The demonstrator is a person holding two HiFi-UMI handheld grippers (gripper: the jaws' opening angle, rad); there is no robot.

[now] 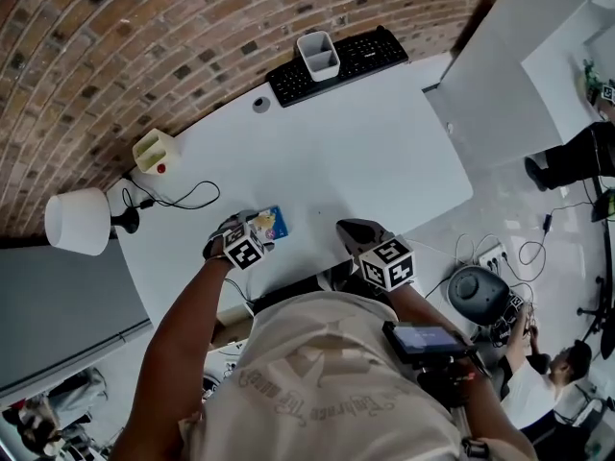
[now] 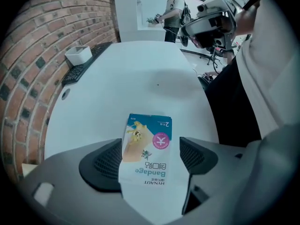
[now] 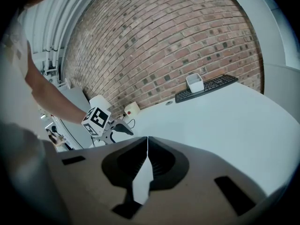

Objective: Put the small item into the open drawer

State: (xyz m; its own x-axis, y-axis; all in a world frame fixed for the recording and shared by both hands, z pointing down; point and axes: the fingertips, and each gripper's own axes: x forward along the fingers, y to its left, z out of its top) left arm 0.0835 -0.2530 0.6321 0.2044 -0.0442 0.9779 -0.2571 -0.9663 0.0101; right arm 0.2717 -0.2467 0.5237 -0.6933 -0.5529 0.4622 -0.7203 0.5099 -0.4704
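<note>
Partly under hand-held gripper [image 1: 252,233]: bandage packet [image 1: 273,221]

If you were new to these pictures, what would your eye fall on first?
The blue and white paper bandage packet stands out first, lying on the white table between the open jaws of the left gripper. Next comes the black keyboard at the table's far edge by the brick wall, with a white rectangular tub on it. The right gripper is shut and empty.
</note>
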